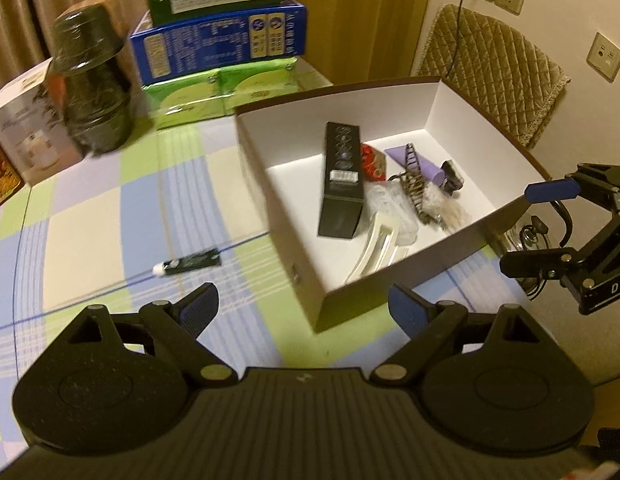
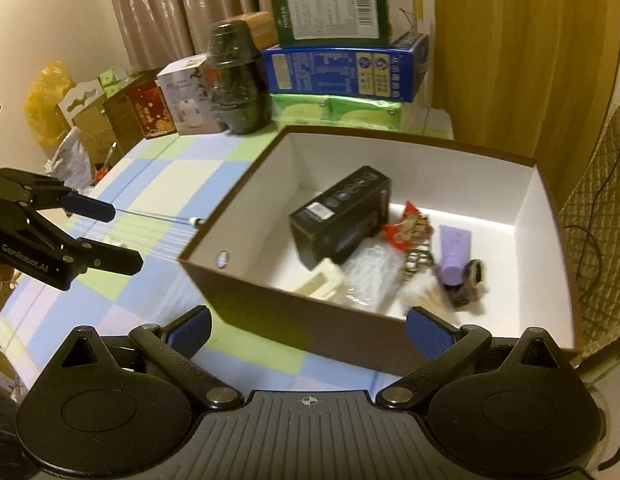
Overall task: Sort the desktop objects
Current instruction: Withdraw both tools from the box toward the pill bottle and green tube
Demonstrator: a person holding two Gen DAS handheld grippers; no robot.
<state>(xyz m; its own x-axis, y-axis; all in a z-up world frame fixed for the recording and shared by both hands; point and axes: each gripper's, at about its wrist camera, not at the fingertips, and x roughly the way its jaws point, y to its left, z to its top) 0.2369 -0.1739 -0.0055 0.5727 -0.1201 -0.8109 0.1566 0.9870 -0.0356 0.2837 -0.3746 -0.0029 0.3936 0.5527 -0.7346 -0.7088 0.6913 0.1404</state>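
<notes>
A brown cardboard box with white inside point(image 1: 461, 108) point(image 2: 250, 304) stands on the checked tablecloth. In it lie a black carton point(image 1: 341, 180) point(image 2: 341, 216), a purple tube point(image 1: 419, 162) point(image 2: 453, 252), a red packet point(image 1: 371, 164) point(image 2: 405, 224), a cream hair clip point(image 1: 379, 240) point(image 2: 321, 280), a patterned clip and white fluff. A small dark green tube point(image 1: 190, 263) lies on the cloth left of the box. My left gripper point(image 1: 304, 312) is open and empty, above the cloth near the box's front corner. My right gripper point(image 2: 310, 332) is open and empty at the box's near wall.
Stacked green and blue cartons point(image 1: 222, 36) point(image 2: 341, 64), a black wrapped jar point(image 1: 92, 80) point(image 2: 236, 80) and gift boxes point(image 1: 28, 136) stand at the table's back. A quilted chair back point(image 1: 489, 68) is behind the box. Bags and cartons point(image 2: 78, 120) sit at the far left.
</notes>
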